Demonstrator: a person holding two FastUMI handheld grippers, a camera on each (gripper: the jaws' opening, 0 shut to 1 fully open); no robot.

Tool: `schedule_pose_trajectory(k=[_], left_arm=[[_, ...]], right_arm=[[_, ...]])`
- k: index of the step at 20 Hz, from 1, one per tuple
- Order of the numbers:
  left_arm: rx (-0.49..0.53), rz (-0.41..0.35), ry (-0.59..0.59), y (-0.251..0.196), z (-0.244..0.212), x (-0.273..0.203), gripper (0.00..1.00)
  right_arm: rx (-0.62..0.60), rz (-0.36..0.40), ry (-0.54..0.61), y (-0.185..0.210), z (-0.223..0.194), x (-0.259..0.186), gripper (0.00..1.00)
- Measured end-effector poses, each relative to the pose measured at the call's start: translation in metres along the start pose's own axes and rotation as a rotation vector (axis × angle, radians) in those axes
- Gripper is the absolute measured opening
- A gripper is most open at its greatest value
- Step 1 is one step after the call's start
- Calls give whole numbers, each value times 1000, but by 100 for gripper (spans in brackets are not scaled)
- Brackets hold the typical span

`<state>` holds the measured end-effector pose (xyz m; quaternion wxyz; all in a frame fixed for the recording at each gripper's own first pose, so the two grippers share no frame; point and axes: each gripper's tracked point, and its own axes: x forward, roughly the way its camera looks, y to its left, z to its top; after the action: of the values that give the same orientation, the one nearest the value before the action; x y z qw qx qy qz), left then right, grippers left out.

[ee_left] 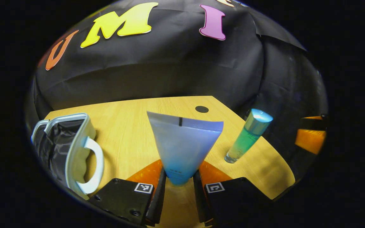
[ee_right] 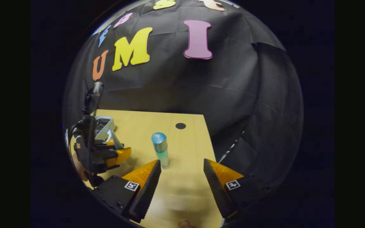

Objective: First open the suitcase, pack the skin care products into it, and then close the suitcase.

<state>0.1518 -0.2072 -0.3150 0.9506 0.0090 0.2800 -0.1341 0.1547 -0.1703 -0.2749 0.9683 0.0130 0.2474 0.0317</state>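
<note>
In the left gripper view, the left gripper (ee_left: 180,185) grasps a soft, pale plastic tube with a blue lower end (ee_left: 184,147). Both fingers press on the tube's narrow blue end, and its wide, flat, crimped end stands up and away from the camera. Below it lies the light wooden table (ee_left: 128,126), with a small black round spot (ee_left: 201,109) near its far edge. At the left of this view sits the open suitcase, a small pale case with a white loop handle (ee_left: 74,152); its dark lining shows inside. To the right of the tube stands a tall, clear green bottle with a shiny blue-silver cap (ee_left: 248,136), upright on the table and well apart from the case. An orange and black part of the other gripper shows at the far right edge.

In the right gripper view, the right gripper (ee_right: 182,177) hovers over the near part of the table with its fingers spread wide and nothing between them. The green bottle (ee_right: 161,150) stands just beyond its left finger, apart from both. Farther left, the left gripper (ee_right: 101,155) appears from the side with the tube rising from it, and the suitcase (ee_right: 104,126) lies behind it. The inside of the case is too small to make out here.
</note>
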Motion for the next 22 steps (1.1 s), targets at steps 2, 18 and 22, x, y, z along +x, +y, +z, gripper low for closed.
schedule_pose_trajectory(k=[2, 18, 22], left_arm=[[-22, 10, 11, 2, 2, -28, 46], [-209, 270, 88, 81, -37, -209, 46], [-232, 327, 73, 128, -37, -230, 46]], right_arm=[[16, 20, 6, 11, -1, 18, 80], [84, 45, 31, 42, -21, 105, 59], [40, 34, 65, 48, -29, 106, 40]])
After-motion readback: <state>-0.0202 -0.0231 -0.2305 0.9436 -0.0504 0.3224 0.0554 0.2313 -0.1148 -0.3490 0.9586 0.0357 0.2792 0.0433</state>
